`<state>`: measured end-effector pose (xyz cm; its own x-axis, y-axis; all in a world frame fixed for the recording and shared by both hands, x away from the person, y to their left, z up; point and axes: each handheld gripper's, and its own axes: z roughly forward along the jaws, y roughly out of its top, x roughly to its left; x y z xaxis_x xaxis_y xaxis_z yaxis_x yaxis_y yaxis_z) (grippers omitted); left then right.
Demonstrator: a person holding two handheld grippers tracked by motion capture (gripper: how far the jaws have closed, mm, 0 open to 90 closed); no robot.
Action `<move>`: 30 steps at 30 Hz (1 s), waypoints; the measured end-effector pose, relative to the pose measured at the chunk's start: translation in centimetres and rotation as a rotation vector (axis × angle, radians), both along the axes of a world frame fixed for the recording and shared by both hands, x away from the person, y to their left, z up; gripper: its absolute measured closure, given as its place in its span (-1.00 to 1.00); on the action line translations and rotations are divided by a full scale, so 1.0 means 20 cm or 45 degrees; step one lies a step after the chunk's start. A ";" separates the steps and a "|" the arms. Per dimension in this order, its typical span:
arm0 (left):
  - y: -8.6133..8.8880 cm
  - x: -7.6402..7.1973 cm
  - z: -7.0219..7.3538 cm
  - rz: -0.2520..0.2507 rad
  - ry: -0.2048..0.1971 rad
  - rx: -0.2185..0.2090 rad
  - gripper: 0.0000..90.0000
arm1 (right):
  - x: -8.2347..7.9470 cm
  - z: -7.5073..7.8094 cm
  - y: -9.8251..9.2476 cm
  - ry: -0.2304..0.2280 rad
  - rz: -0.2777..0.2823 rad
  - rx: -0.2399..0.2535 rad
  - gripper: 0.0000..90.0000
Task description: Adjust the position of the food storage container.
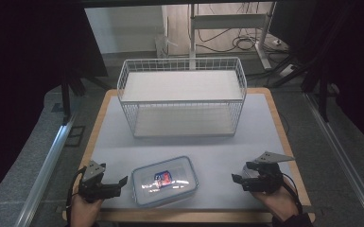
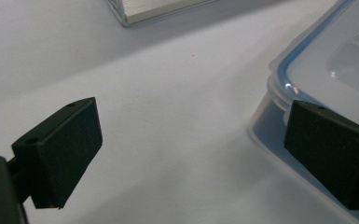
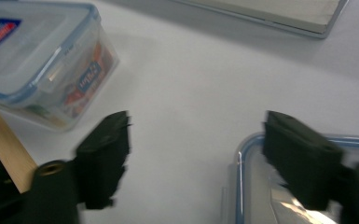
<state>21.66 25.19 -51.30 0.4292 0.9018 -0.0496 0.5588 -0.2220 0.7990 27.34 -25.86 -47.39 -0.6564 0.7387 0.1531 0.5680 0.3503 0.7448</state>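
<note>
1. high view: clear lidded container (image 1: 165, 181) with a blue seal sits low centre of the frame on the white bench (image 1: 264, 137), near the front edge, a red-blue label showing through the lid.
2. my left hand-held gripper (image 1: 123, 180) is at lower left, jaws pointing right toward the container's left side, just beside it.
3. left gripper view: jaws spread wide, nothing pinched. the right jaw sits against the container (image 2: 326, 70) corner at right of frame; i can't tell if it touches. the left jaw is over bare bench.
4. my right hand-held gripper (image 1: 235, 178) is at lower right, well apart from the container, pointing left.
5. right gripper view: jaws spread, blurred, nothing between them. a second clear blue-rimmed piece (image 3: 261, 196) lies under the right jaw at lower right; the container (image 3: 37, 60) is at upper left.
6. white wire basket (image 1: 182, 97) stands at upper centre, behind the container.
</note>
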 end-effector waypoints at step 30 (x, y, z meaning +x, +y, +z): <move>-0.03 0.00 -0.03 -0.076 0.019 0.029 -0.88 | -0.24 -0.03 -0.14 0.036 -0.015 -0.202 1.00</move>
<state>21.65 24.55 -51.82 0.4815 0.8757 -0.0362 0.5560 -0.2733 0.7850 22.62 -28.66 -48.08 -0.6447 0.7626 0.0520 0.5925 0.4555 0.6644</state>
